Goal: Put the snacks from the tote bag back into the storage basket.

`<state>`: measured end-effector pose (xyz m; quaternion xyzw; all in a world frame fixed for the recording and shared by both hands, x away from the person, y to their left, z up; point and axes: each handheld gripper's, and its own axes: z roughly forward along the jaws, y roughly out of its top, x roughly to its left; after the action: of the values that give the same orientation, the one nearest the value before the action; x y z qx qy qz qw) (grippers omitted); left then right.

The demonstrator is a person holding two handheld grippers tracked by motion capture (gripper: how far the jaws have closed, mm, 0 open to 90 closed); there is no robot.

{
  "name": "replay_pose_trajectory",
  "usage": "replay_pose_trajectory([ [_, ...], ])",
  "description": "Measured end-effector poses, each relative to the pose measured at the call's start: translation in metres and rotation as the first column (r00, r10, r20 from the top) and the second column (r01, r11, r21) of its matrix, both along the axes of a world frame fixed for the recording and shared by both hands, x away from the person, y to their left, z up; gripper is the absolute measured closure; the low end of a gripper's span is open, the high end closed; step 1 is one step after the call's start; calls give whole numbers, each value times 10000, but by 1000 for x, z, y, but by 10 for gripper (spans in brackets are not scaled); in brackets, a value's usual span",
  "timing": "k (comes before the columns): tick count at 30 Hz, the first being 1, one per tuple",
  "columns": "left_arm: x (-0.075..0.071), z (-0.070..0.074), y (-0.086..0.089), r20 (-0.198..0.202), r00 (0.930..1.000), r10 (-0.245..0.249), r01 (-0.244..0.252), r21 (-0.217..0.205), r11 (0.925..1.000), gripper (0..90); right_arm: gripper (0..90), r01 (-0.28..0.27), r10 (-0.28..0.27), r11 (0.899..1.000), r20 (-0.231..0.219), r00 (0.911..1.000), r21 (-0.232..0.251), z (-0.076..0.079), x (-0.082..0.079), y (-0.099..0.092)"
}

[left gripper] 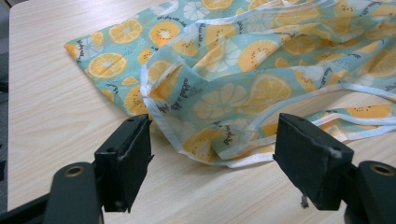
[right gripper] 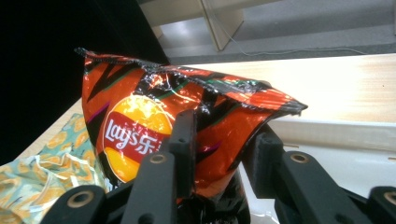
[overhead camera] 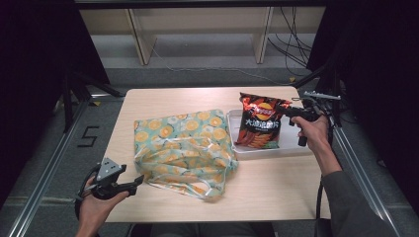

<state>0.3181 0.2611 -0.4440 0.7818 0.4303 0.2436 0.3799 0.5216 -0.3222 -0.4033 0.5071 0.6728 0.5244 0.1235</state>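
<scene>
In the high view, the Lay's crisp bag (overhead camera: 259, 121) is seen standing in the white tray (overhead camera: 291, 143), just right of the citrus-print tote bag (overhead camera: 183, 148) on the wooden table (overhead camera: 148, 98). In the left gripper view, the left gripper (left gripper: 212, 156) is held with jaws spread before the tote's near edge. In the right gripper view, the crisp bag's upper edge is seen between the right gripper (right gripper: 224, 149) jaws; contact cannot be told
</scene>
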Motion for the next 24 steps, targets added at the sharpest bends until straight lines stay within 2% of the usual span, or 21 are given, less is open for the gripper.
replay_pose_trajectory([
  [1, 0, 0, 0, -12, 10000, 8, -8, -10, 10000, 267, 678, 47, -47, 10000, 8, 10000, -3, 0, 1, 0],
  [2, 0, -1, -3, 47, 9998, 171, -169, -337, 9993, 267, 678, 170, -162, 9995, -261, 9995, 273, 0, 0, 3],
  [3, 0, -1, -2, 60, 9999, 136, -134, -309, 9994, 267, 674, 118, -117, 9998, -42, 9999, 182, -2, 2, 2],
  [4, 0, -1, -2, 60, 9999, 136, -134, -309, 9994, 267, 674, 251, -249, 9995, -73, 9997, 213, -2, 3, 3],
  [5, 0, -2, -3, 119, 9998, 140, -135, -373, 9992, 267, 674, 389, -383, 9990, -299, 9988, 200, -2, 3, 5],
  [8, 0, -2, -3, 105, 9999, 111, -107, -332, 9994, 267, 667, 418, -421, 9990, -189, 9989, -172, -1, 8, 6],
  [9, 0, -1, -2, 41, 9999, 104, -103, -257, 9996, 267, 666, 508, -511, 9987, -386, 9980, -82, 1, 9, 9],
  [11, 0, -2, -3, 115, 9999, 93, -89, -348, 9994, 267, 666, 387, -382, 9973, 105, 9992, -626, 1, 16, 10],
  [12, 0, -2, -3, 101, 9999, 104, -100, -353, 9993, 267, 666, 456, -462, 9981, -143, 9988, -414, 2, 16, 13],
  [13, -1, -1, -3, -1, 9997, 252, -252, -331, 9991, 267, 666, 449, -457, 9969, -116, 9989, -649, 1, 19, 13],
  [14, -1, 0, 0, -58, 10000, 21, -21, 64, 10000, 267, 665, 513, -531, 9974, -352, 9980, -502, 2, 18, 15],
  [15, -1, -1, -1, -47, 9999, 108, -108, -74, 9999, 267, 664, 580, -597, 9973, -384, 9975, -455, 2, 20, 16],
  [16, -1, -1, 0, -37, 9999, 94, -94, -90, 9999, 267, 663, 405, -412, 9968, -83, 9991, -686, 1, 23, 14],
  [17, -1, -1, 0, -44, 10000, 87, -88, -106, 9999, 267, 661, 483, -499, 9969, -231, 9985, -620, 1, 24, 16],
  [18, -1, 0, 0, -89, 9999, 86, -86, 4, 10000, 267, 658, 441, -451, 9958, -104, 9989, -798, 0, 25, 15],
  [19, -1, 0, 0, -89, 9999, 86, -86, 4, 10000, 267, 658, 561, -585, 9966, -384, 9976, -603, 1, 24, 18],
  [21, -1, -2, -3, 53, 9998, 202, -200, -358, 9992, 267, 657, 551, -575, 9961, -333, 9978, -684, 0, 26, 18],
  [22, 0, -2, -3, 58, 9999, 126, -124, -332, 9994, 267, 654, 567, -590, 9951, -266, 9979, -813, 0, 27, 19],
  [24, 0, -2, -2, 49, 9999, 135, -133, -338, 9993, 267, 652, 664, -695, 9954, -431, 9967, -697, 0, 26, 20],
])
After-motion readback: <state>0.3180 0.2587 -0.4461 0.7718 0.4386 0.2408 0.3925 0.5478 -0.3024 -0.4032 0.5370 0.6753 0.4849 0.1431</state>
